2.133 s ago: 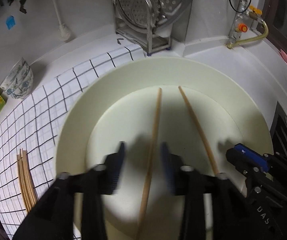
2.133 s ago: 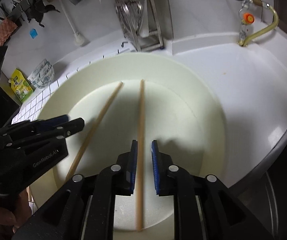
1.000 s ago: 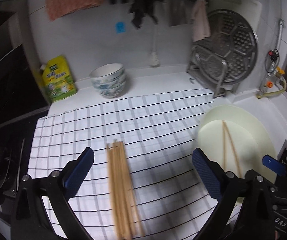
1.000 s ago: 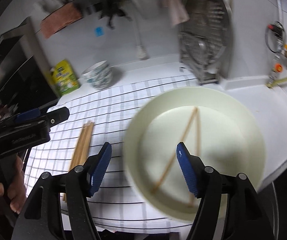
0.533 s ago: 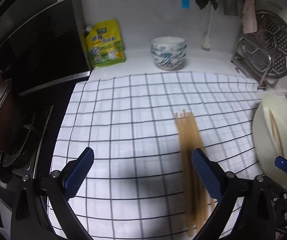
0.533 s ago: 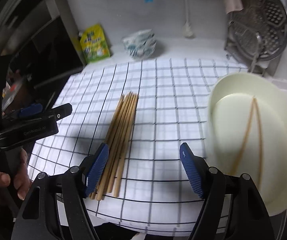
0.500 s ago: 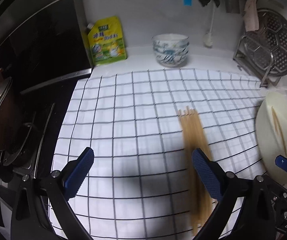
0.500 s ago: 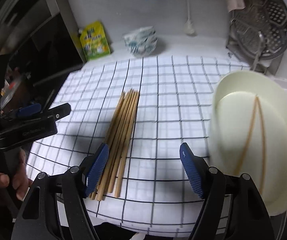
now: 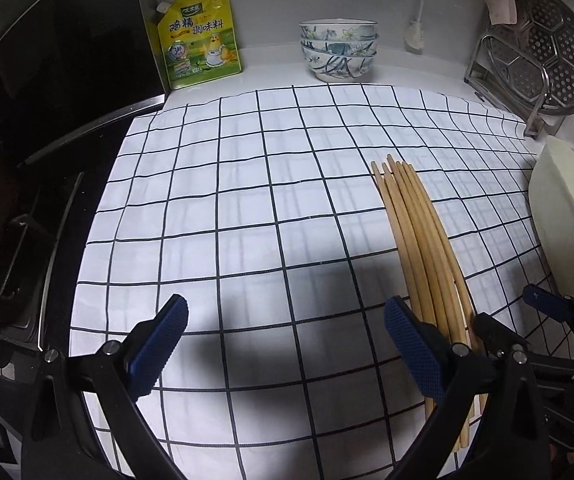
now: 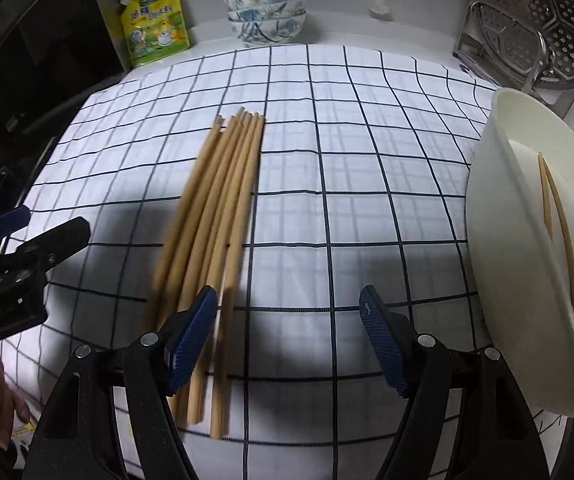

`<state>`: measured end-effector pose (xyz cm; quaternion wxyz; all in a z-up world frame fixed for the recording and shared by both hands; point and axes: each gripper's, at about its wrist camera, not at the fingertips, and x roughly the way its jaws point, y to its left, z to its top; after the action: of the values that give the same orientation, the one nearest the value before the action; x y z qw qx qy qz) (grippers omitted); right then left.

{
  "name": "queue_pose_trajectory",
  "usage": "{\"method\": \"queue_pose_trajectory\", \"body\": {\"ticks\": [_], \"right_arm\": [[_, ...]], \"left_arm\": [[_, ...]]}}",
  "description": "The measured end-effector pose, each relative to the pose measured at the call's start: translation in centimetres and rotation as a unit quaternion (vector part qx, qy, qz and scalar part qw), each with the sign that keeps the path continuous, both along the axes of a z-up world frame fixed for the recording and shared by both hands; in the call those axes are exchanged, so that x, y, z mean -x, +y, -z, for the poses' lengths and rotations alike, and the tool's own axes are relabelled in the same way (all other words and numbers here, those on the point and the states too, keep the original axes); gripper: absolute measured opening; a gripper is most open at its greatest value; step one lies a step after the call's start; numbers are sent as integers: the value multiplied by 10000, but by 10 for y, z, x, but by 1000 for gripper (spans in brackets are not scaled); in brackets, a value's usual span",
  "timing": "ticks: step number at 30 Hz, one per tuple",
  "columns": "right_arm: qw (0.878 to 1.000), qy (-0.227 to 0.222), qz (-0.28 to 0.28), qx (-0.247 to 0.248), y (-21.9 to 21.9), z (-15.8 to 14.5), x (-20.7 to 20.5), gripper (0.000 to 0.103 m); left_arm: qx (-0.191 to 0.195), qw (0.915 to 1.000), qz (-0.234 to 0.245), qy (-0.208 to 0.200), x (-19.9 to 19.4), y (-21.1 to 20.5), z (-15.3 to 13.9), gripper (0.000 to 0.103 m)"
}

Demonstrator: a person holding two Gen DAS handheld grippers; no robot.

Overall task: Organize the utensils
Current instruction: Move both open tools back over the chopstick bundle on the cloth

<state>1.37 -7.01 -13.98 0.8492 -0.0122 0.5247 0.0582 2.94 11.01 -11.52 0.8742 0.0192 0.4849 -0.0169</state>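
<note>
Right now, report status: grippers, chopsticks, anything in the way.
Left gripper open, empty; right gripper open, empty. Chopstick bundle on checked cloth; two chopsticks in cream basin. Nothing blocks the bundle.

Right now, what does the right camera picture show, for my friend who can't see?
An open right gripper hangs over a checked cloth, beside a bundle of chopsticks. Two more chopsticks lie in a white basin on the right.
</note>
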Motion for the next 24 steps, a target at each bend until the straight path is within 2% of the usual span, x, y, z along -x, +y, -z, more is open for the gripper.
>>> {"method": "queue_pose_trajectory", "body": {"ticks": [5,13,24], "right_arm": [[9998,114,37,160,1,11,-4,70],[9992,97,355,182,-19,11,0,70],[9986,125,470,207,-31,9,4,70]], "left_arm": [[54,9999,130,-45,-1,-4,2,97],[151,9994,316,-27,-6,-21,8,97],[-16,9985,542,96,-14,-44,26,97]]}}
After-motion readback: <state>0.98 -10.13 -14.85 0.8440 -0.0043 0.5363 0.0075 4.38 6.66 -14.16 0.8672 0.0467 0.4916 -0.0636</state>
